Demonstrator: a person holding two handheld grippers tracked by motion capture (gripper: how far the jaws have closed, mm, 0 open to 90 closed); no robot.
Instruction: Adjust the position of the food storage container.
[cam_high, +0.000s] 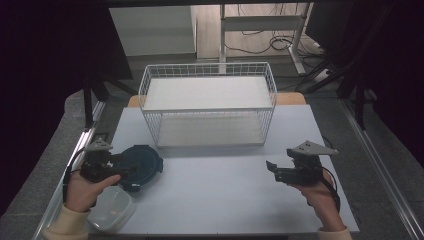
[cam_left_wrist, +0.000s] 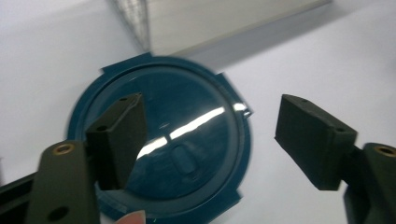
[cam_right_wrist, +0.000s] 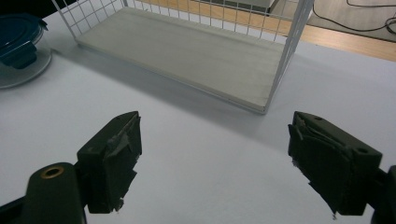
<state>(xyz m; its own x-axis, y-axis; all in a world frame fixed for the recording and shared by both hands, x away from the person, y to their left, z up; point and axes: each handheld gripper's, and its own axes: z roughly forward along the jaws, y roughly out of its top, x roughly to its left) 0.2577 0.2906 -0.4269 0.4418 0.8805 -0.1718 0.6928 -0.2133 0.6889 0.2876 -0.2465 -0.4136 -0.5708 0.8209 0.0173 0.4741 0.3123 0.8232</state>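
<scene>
Your left gripper (cam_left_wrist: 210, 140), jaws open, hovers over the blue-lidded container (cam_high: 141, 166) at lower left; nothing is gripped yet. Your right gripper (cam_right_wrist: 215, 158) waits open, empty.

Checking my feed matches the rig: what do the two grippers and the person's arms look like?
Both are black handheld units. The left gripper and right gripper each carry a grey three-cornered plate on top and trail a black cable. Their jaws are blocky black pads with brass-ringed holes behind them; the right pads look taped. Cream sleeve cuffs show.

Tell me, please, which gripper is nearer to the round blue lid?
Left: the left gripper hovers open over the blue lid; the right gripper is far across the table.
</scene>
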